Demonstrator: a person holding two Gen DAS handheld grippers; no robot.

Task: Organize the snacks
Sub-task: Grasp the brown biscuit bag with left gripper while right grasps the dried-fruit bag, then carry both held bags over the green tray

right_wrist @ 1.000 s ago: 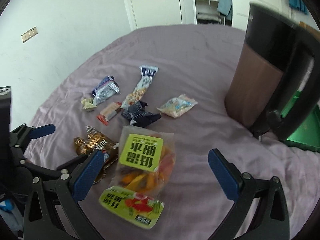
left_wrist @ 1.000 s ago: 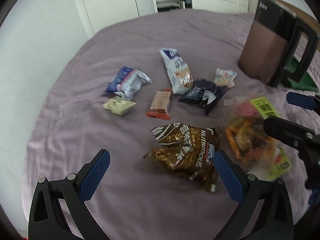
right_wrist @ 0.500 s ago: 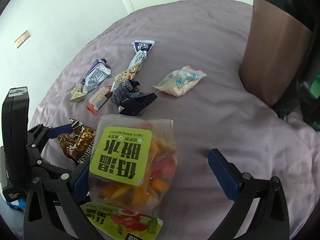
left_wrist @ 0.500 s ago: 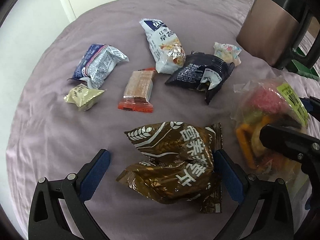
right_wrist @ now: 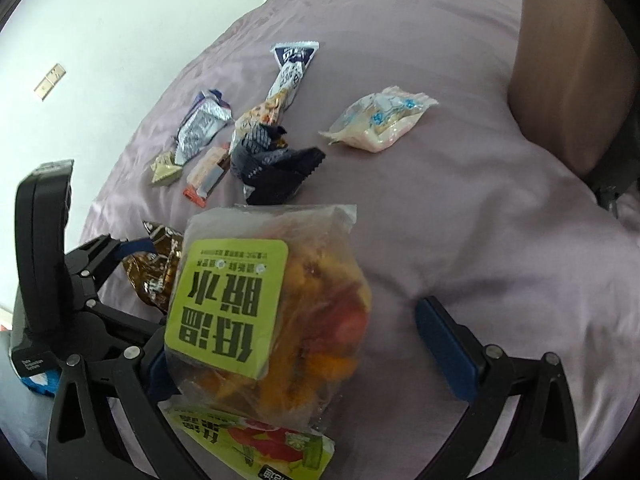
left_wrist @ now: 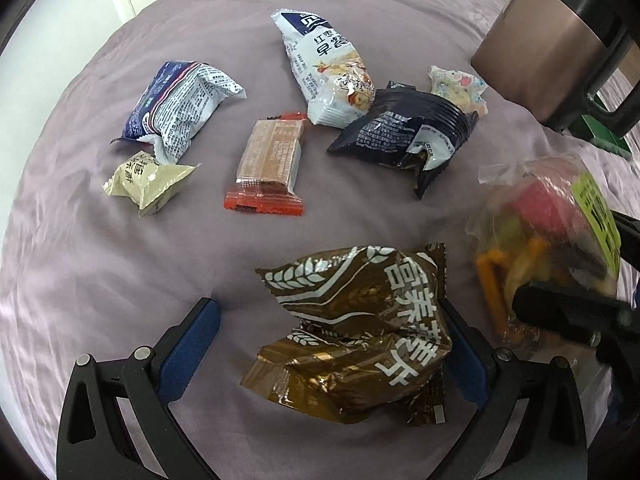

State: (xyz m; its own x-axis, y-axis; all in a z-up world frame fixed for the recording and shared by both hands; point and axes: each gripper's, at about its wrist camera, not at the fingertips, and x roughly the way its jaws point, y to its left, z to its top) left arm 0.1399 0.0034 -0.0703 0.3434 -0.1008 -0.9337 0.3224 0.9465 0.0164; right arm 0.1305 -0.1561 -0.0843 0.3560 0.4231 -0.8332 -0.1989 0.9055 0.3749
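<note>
- The left gripper (left_wrist: 328, 346) is spread wide over the mauve bedsheet (left_wrist: 100, 280), with the crinkled brown foil snack bag printed with white wheat ears (left_wrist: 352, 332) lying between its blue-padded fingers (left_wrist: 188, 344), close against the right-side one and well apart from the left-side one.
- The right gripper (right_wrist: 308, 344) is likewise spread; the clear plastic bag of orange and red dried fruit with a lime-green label (right_wrist: 276, 312) lies between its fingers, against the left-side one.
- Both bags lie side by side on the sheet, the brown one to the left.
- Farther out lie smaller packets, among them a red-edged wafer bar (left_wrist: 270, 164) and a dark navy pouch (left_wrist: 412, 136).
</note>
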